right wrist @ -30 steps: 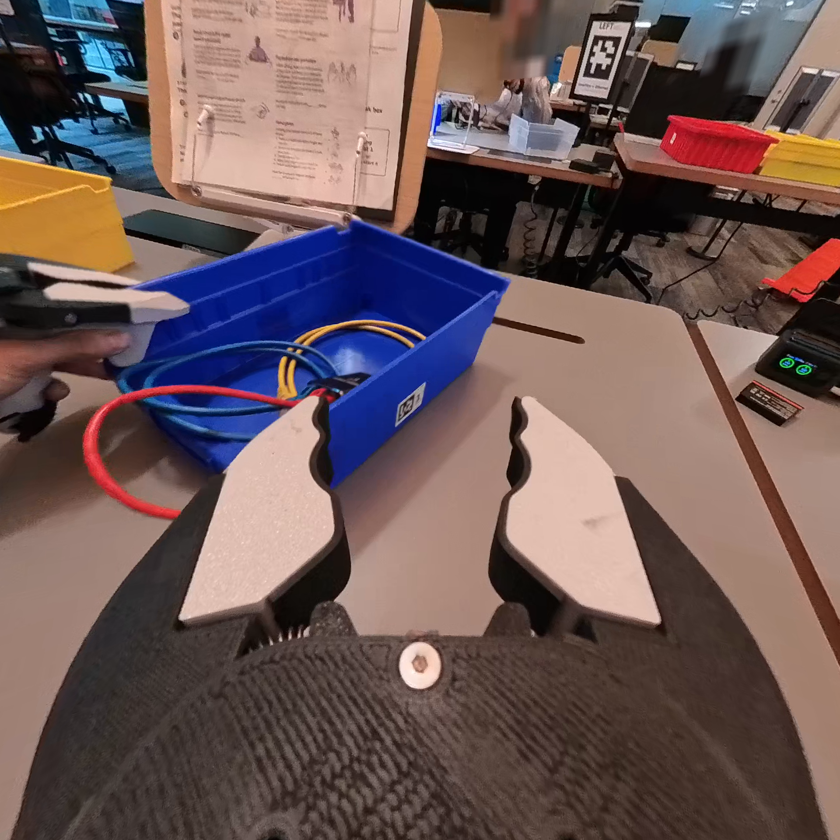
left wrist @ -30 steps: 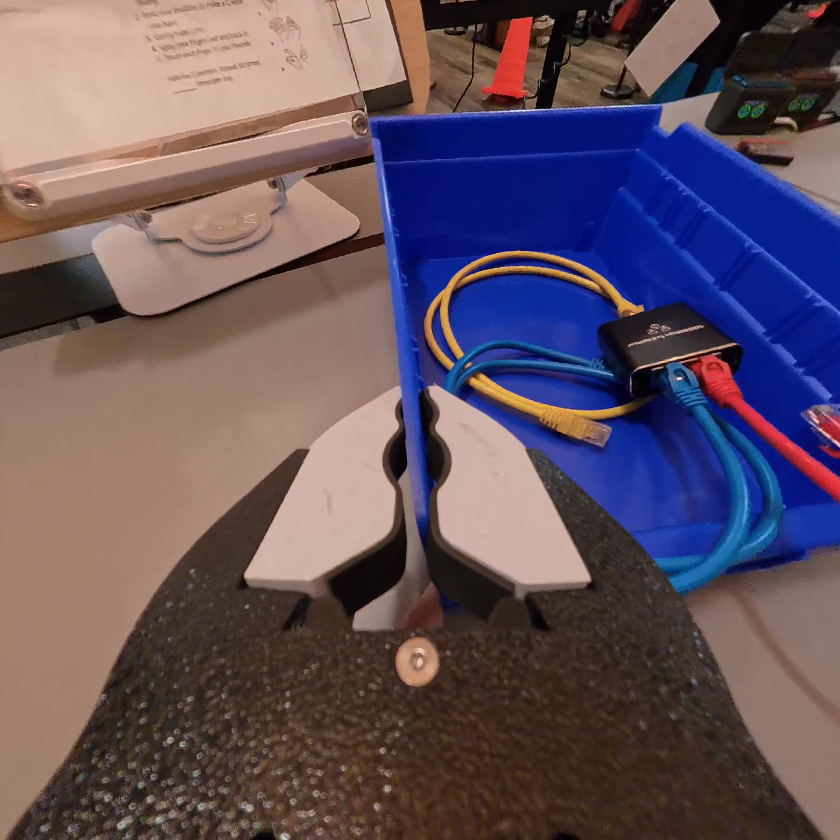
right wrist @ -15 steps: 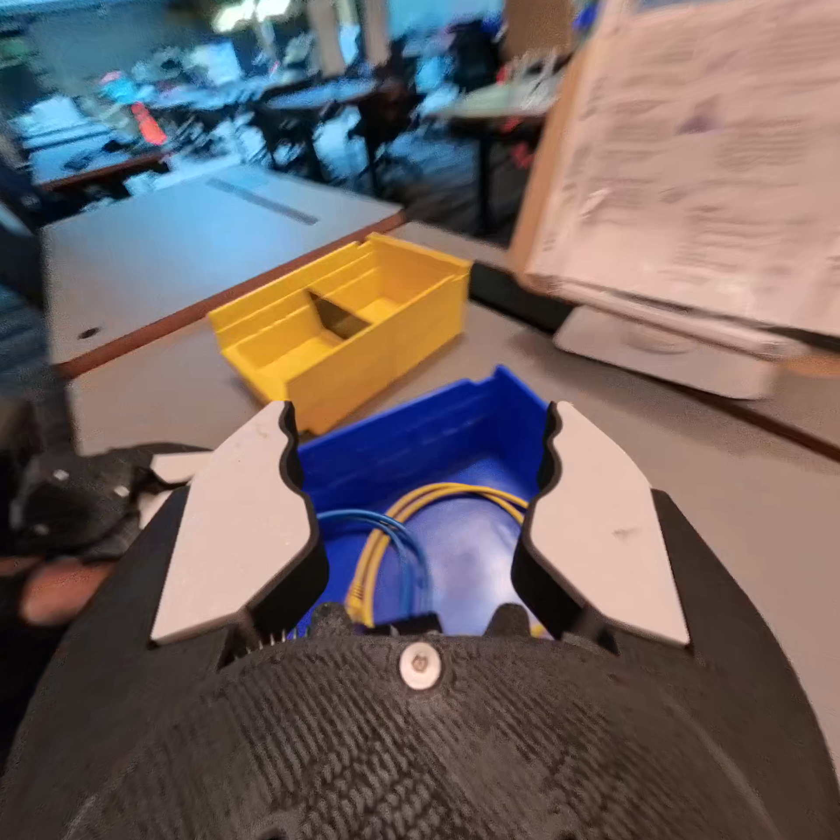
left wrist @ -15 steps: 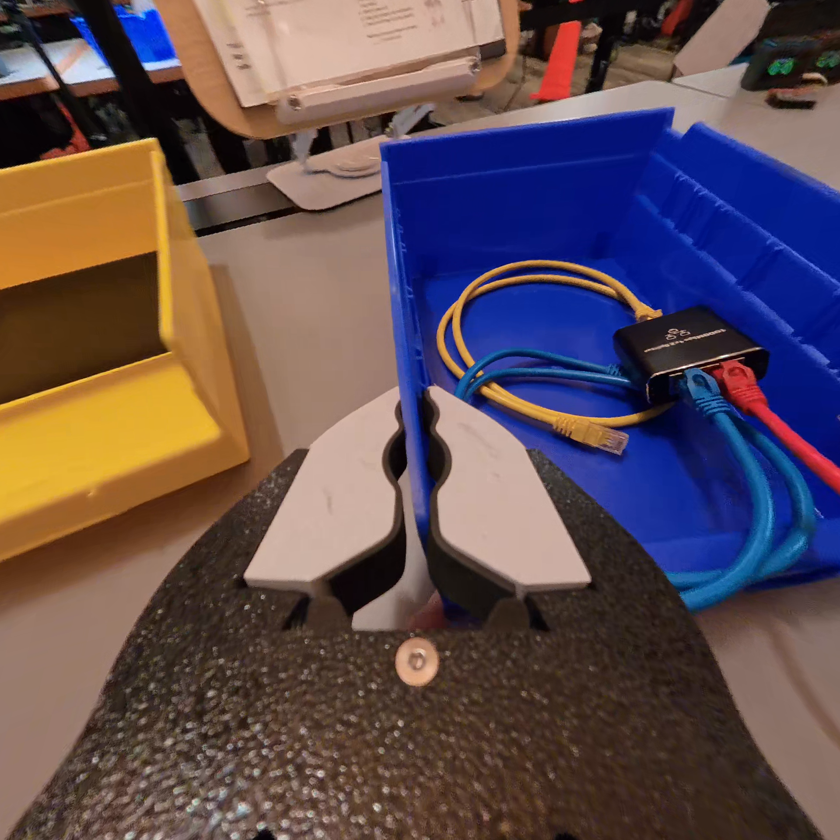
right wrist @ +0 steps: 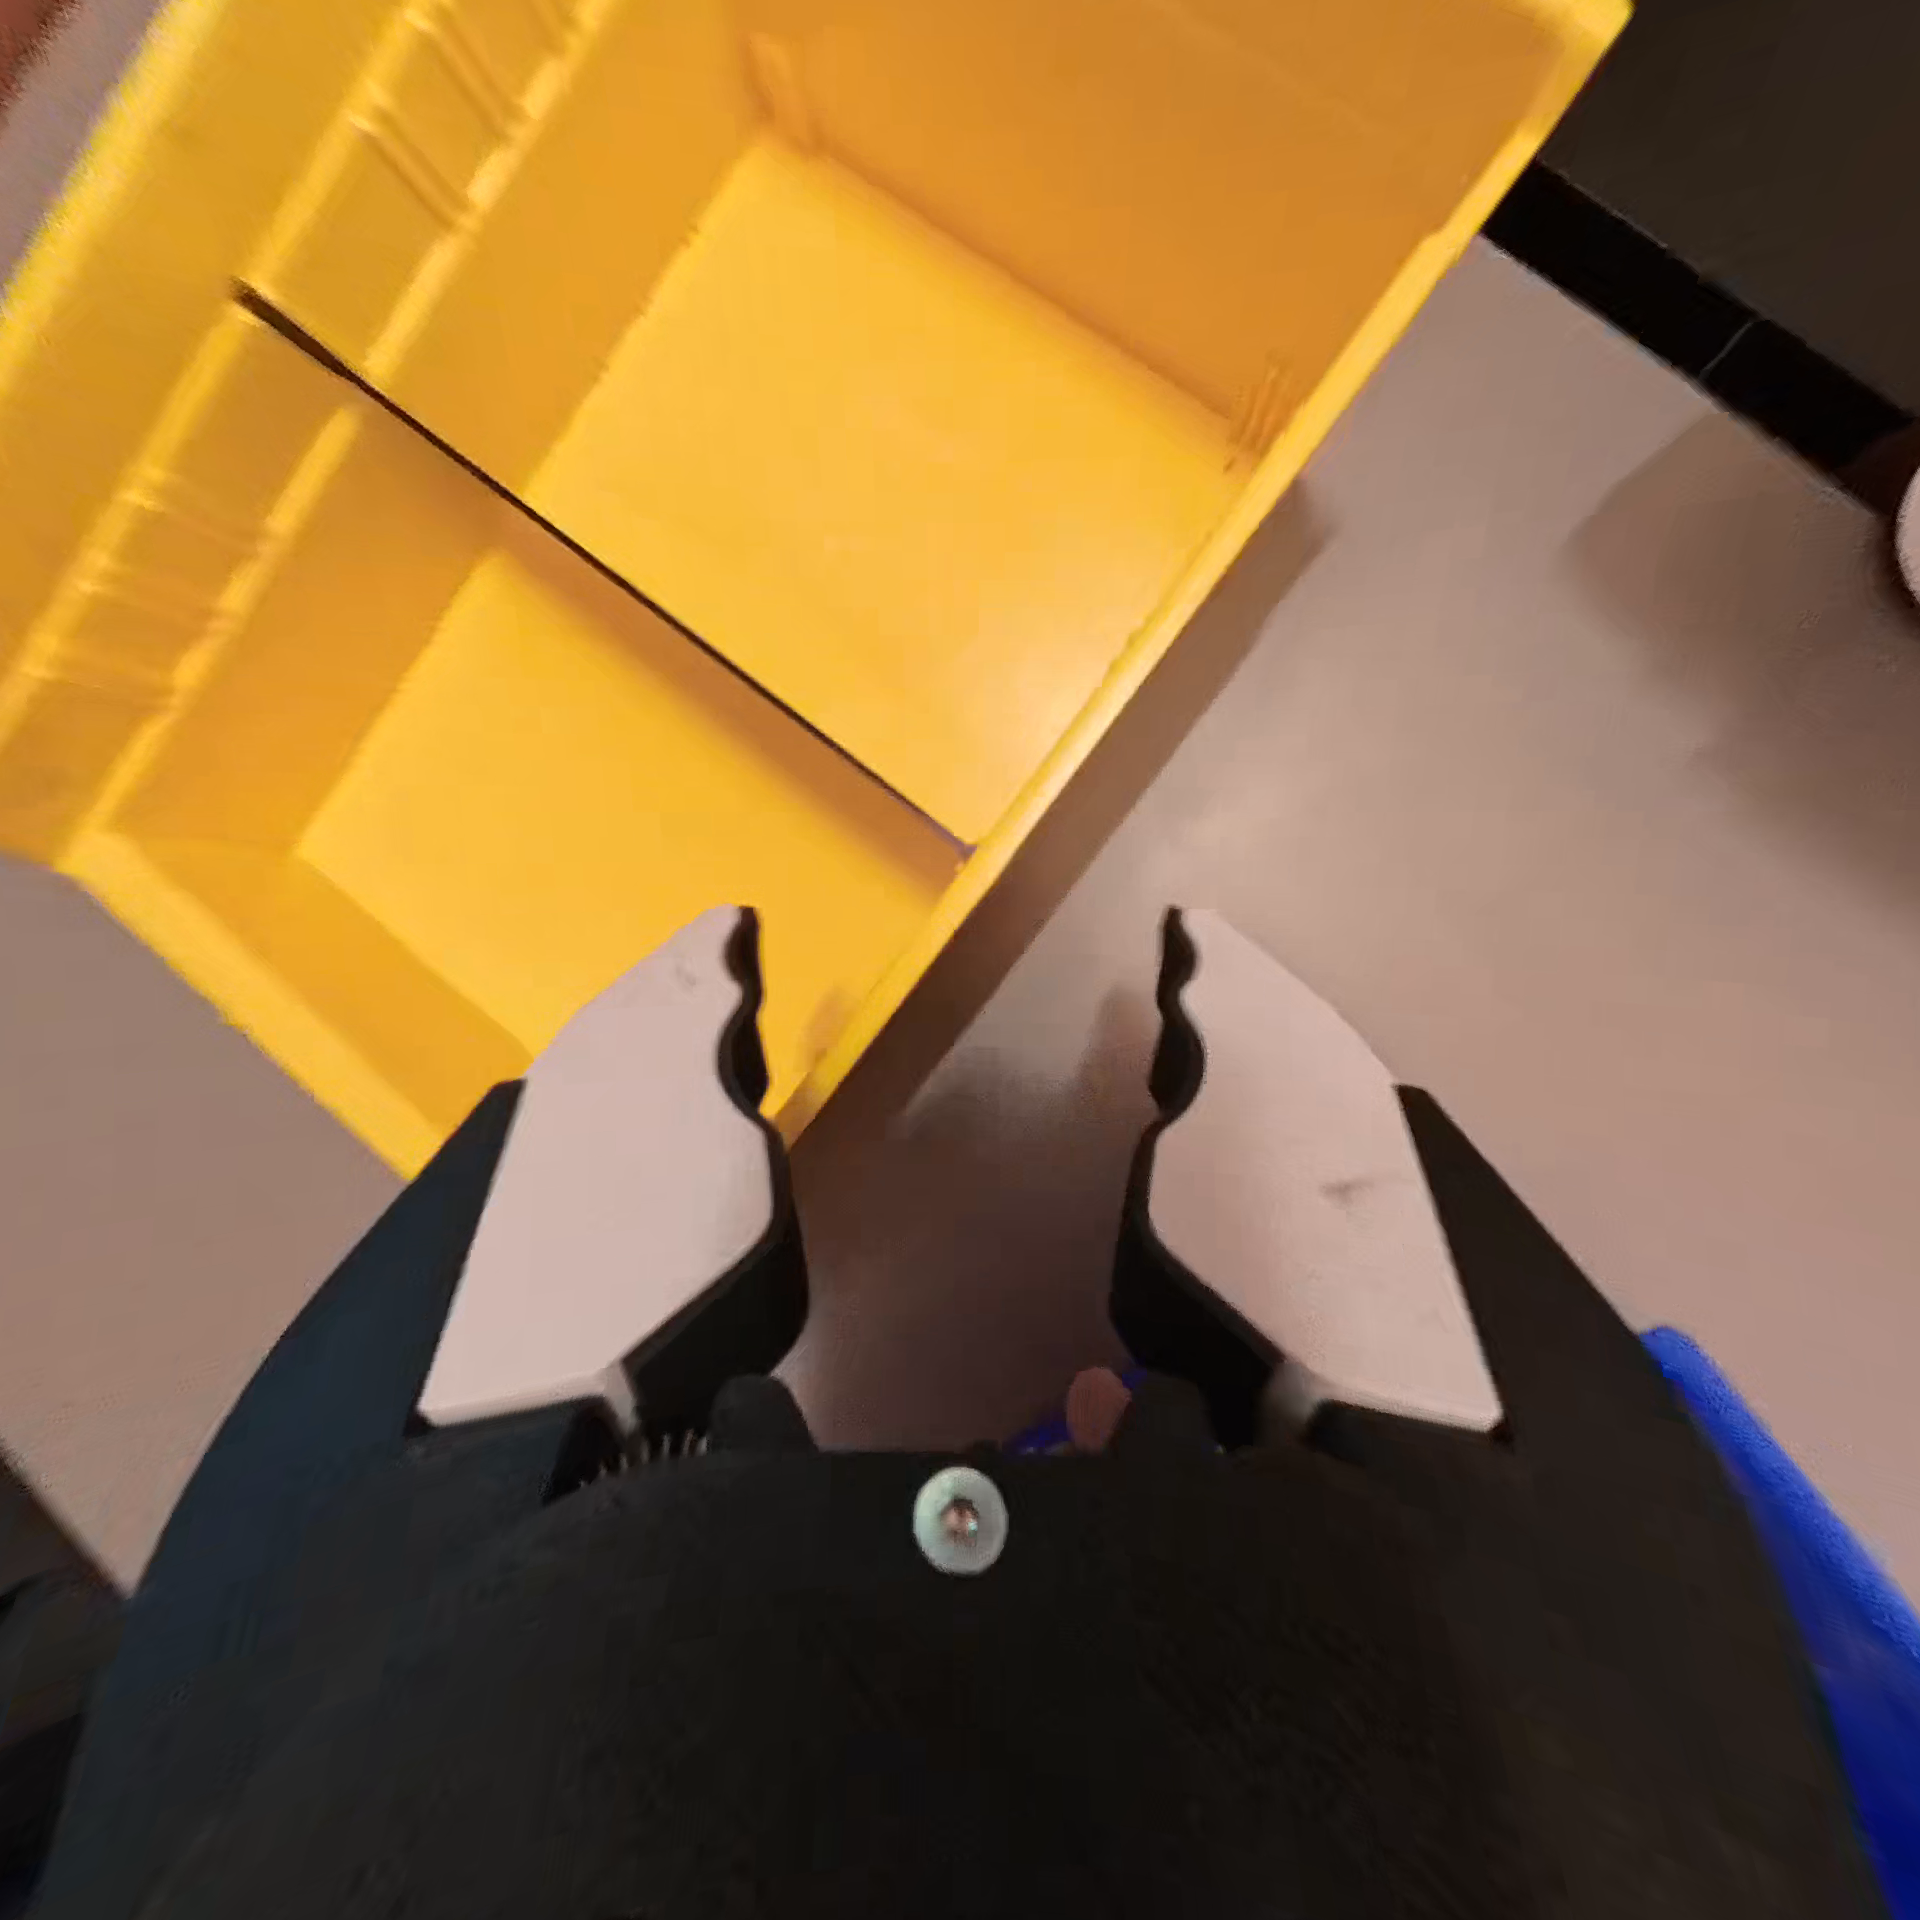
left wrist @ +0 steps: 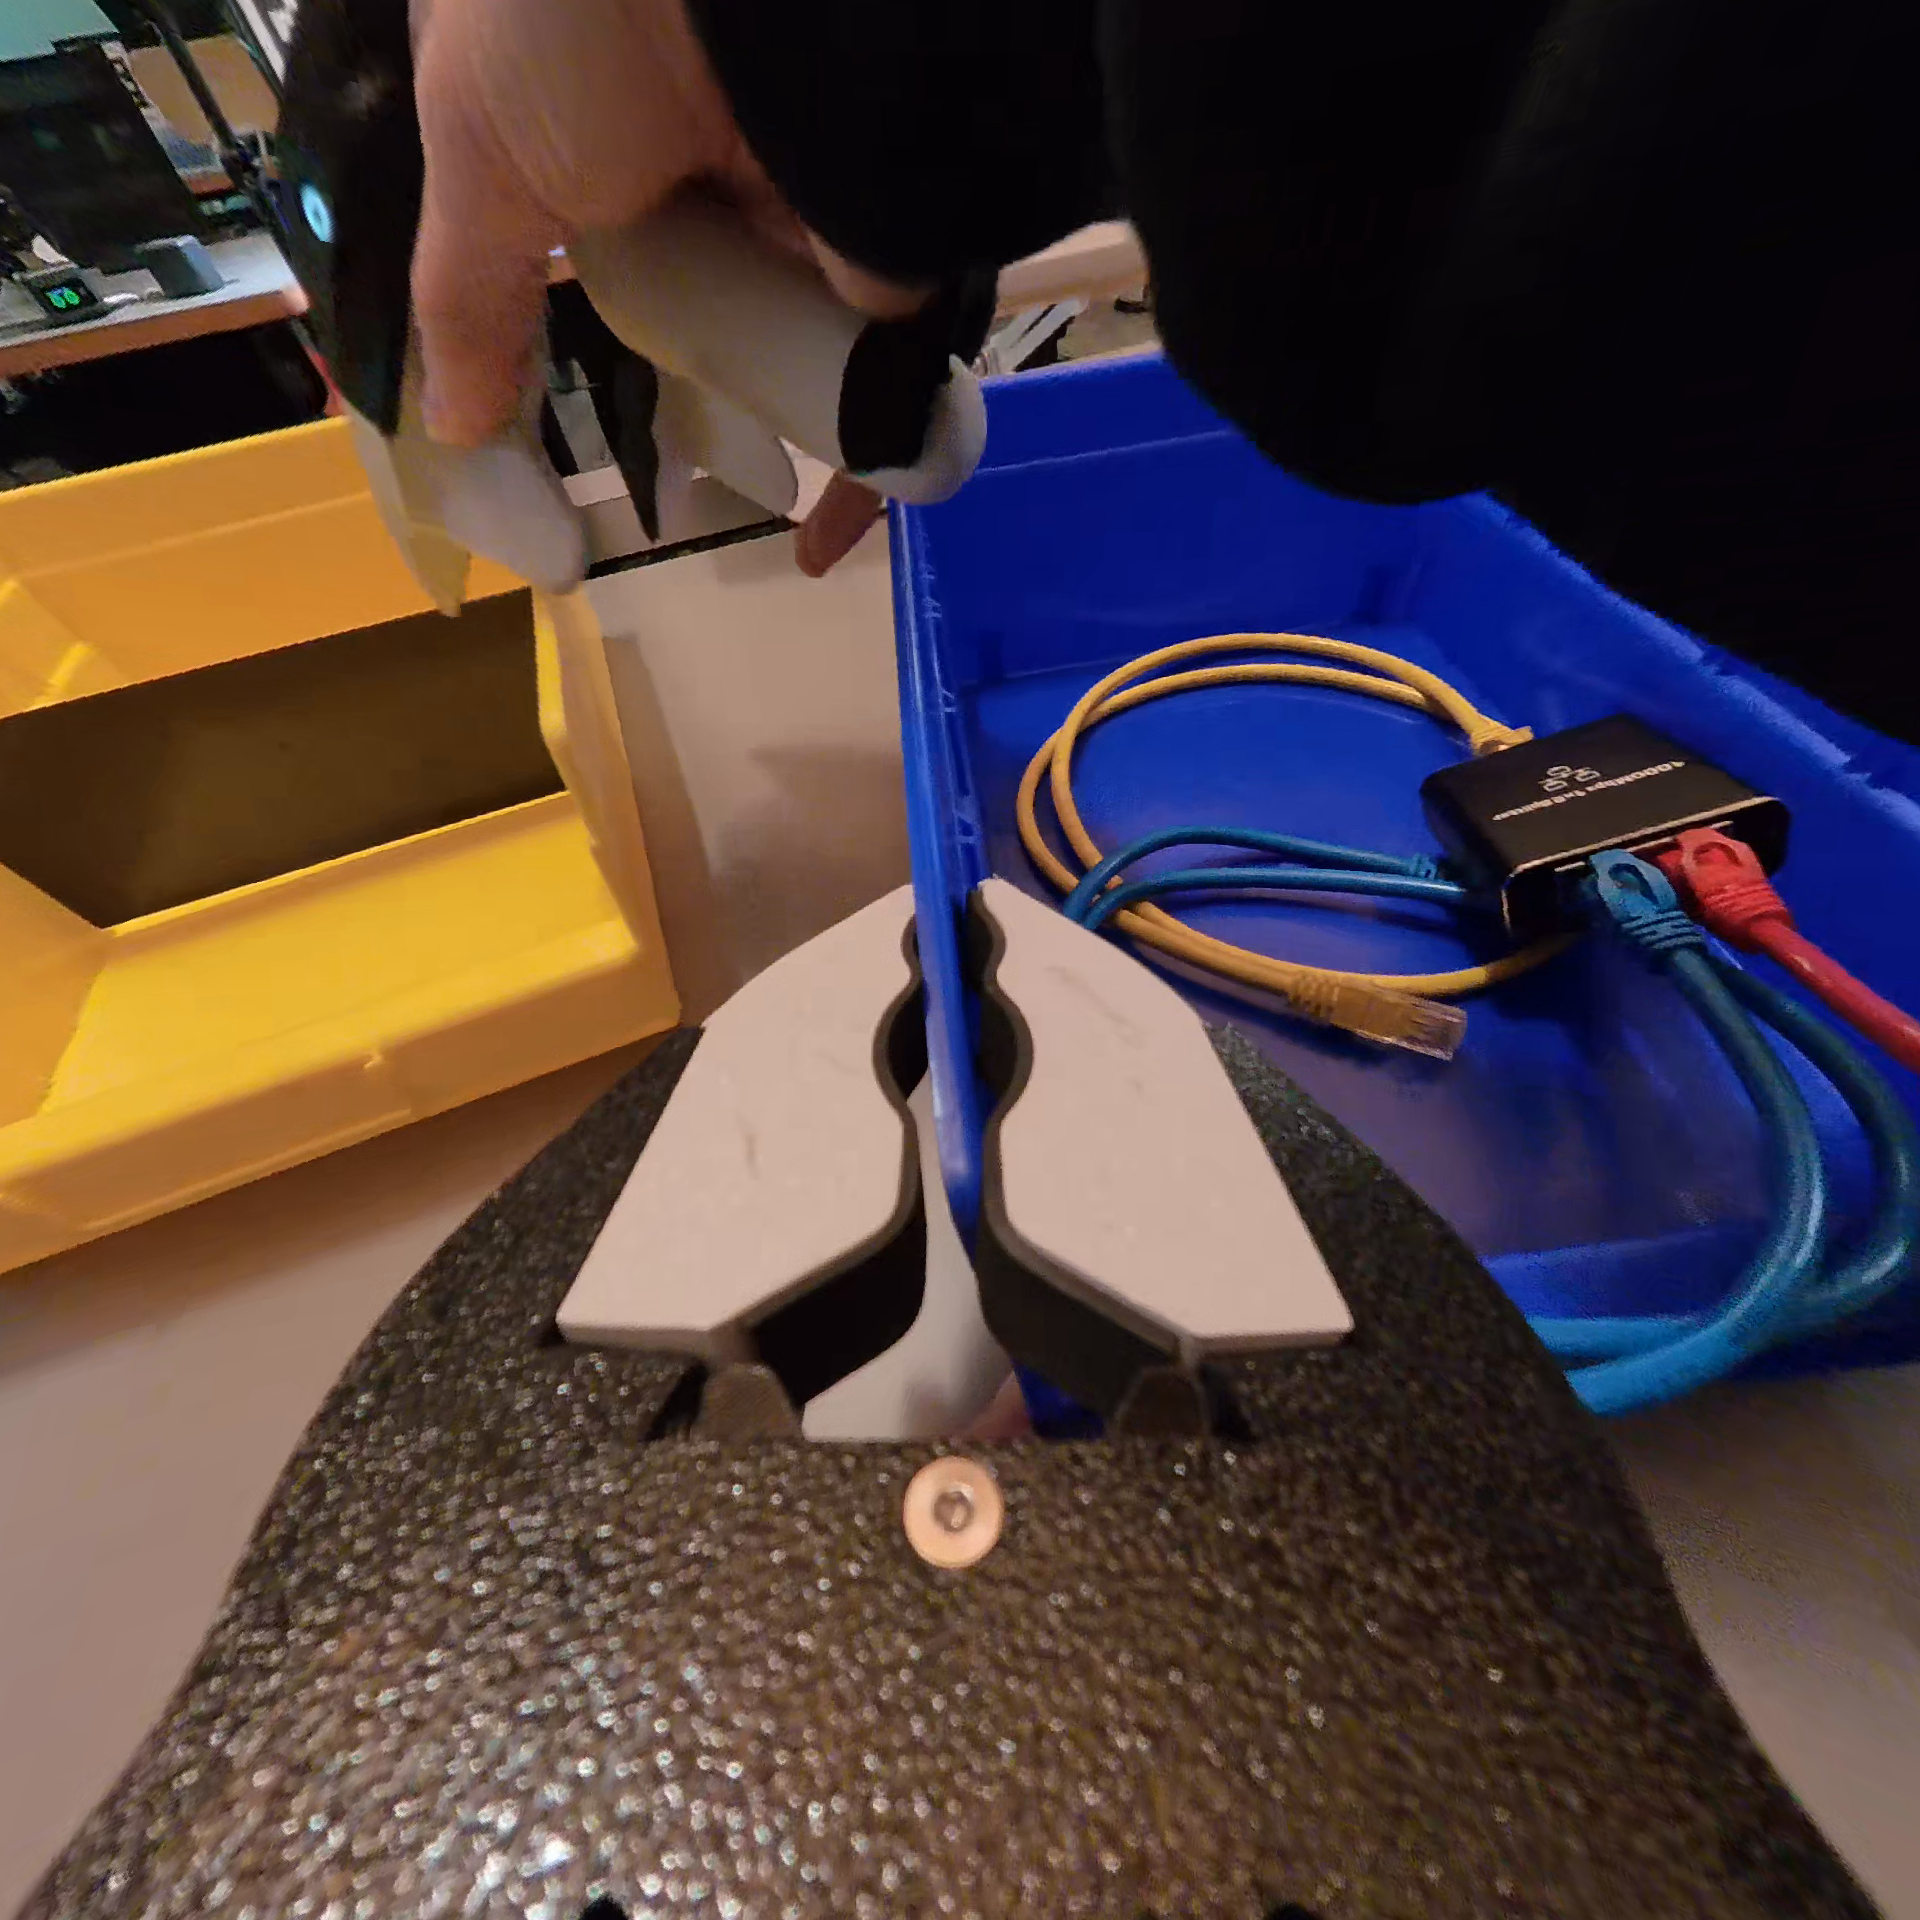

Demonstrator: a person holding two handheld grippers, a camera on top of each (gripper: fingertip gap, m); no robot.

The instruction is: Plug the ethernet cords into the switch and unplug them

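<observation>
Grey-padded left hand-held gripper [left wrist: 943, 914] clamped on blue bin [left wrist: 1143, 582] wall; right hand-held gripper [right wrist: 958, 925] wide, empty, over yellow bin [right wrist: 1039, 914]; beyond, switch [left wrist: 1600, 816] holds blue cord [left wrist: 1704, 997], red cord [left wrist: 1808, 956]; yellow cord [left wrist: 1382, 1023] end unplugged.

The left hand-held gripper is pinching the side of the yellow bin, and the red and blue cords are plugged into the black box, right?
Not quite. The left hand-held gripper is pinching the wall of the blue bin, not the yellow bin, which sits beside it untouched. The left wrist view shows this. The rest is right: the red cord and blue cord are plugged into the black box.
</observation>
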